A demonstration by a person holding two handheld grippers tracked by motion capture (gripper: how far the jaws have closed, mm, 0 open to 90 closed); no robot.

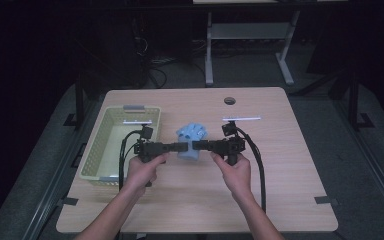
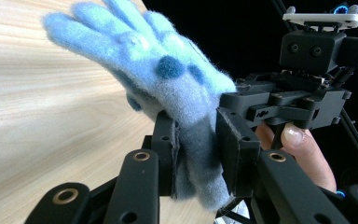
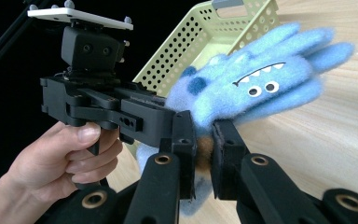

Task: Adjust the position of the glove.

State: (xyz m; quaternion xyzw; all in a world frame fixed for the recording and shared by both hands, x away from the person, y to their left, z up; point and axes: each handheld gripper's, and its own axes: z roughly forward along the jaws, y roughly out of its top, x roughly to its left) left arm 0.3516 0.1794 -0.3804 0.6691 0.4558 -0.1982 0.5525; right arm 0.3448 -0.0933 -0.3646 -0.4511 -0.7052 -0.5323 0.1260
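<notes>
Both forearms come in from the near edge of the table (image 1: 280, 165), hands wrapped around the grips so the left claw (image 1: 186, 146) and right claw (image 1: 198, 145) point level at each other, tip to tip. The yellow-green perforated basket (image 1: 92, 150) over on the left looks empty as far as I can tell. Each claw is clamped on the cuff end of the fuzzy blue monster glove (image 1: 191, 134), which hangs between them above the table's middle, fingers fanning out away from the person, face with teeth toward the right claw's camera.
</notes>
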